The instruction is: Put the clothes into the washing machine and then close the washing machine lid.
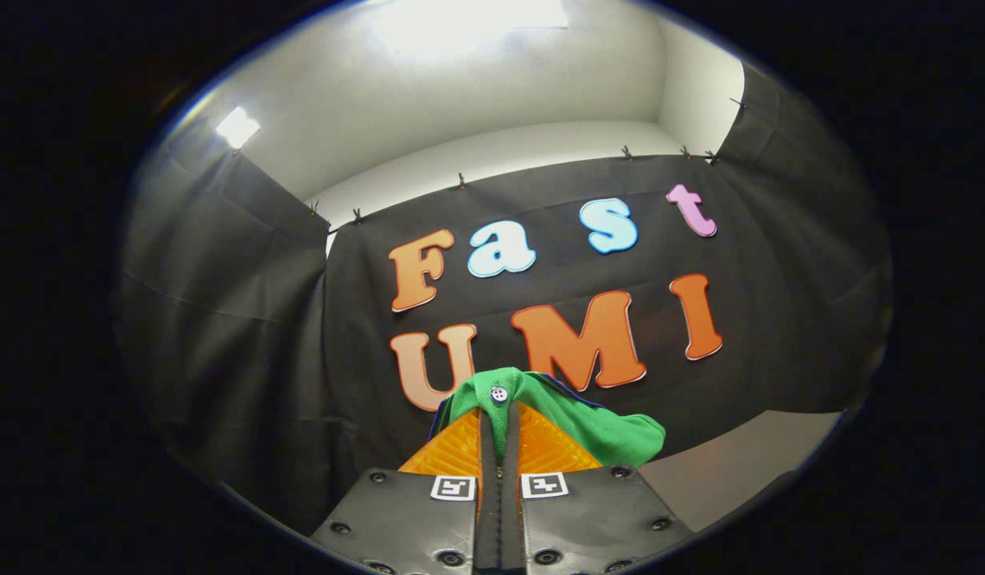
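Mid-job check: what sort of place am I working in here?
Probably a staged recording booth, not a real laundry room: black cloth is clipped up as walls, a plain white wall shows above it, with a bright ceiling light. The gripper is shut on a green garment.

Green garment (576, 419) with a dark blue edge, bunched and folded. Pinched between the closed fingers of the hand-held gripper (499, 419), draped over their tips. White four-hole button (499, 393) at the 12 o'clock top of the fold, right at the fingertips. Loose lobe of cloth spilling toward 3 o'clock, hanging off the table.
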### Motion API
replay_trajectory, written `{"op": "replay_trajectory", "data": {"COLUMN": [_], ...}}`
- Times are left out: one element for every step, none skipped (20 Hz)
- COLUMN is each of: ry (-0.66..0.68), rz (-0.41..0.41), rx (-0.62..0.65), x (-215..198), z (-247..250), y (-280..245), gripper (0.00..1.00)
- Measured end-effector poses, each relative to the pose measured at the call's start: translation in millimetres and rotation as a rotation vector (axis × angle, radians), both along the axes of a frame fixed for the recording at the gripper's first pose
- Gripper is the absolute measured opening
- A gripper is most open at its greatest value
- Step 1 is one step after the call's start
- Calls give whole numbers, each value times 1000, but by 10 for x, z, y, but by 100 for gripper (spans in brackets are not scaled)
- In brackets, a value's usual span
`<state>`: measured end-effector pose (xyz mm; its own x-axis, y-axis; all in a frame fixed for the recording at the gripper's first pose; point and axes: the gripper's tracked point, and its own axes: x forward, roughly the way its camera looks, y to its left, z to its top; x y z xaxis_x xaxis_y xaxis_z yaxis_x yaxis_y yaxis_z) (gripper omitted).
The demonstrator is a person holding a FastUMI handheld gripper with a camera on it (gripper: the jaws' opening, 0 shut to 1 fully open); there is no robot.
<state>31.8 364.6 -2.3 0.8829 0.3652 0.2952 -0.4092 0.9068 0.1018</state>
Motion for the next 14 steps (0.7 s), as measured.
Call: {"op": "replay_trajectory", "data": {"ry": [21, 46, 74, 101, 130, 156, 182, 208, 236, 249, 258, 274, 304, 342], "rz": [19, 33, 45, 55, 59, 57, 44, 34, 28, 21, 24, 34, 48, 61], "rx": [-21, -46, -69, -86, -92, -95, -110, -136, -166, -193, -212, -225, -235, -244], "x": [46, 122, 212, 277, 345, 419, 528, 631, 670, 714, 750, 792, 845, 888], "z": [-135, -281, -452, -625, -789, -969, -1133, -1306, -1525, -1664, -1786, -1921, -2088, -2257], "y": [181, 333, 476, 610, 722, 807, 856, 920, 1002, 1076, 1161, 1251, 1339, 1407], "gripper": [8, 8, 8, 7, 7, 7, 8, 8, 8, 8, 8, 8, 8, 8]}}
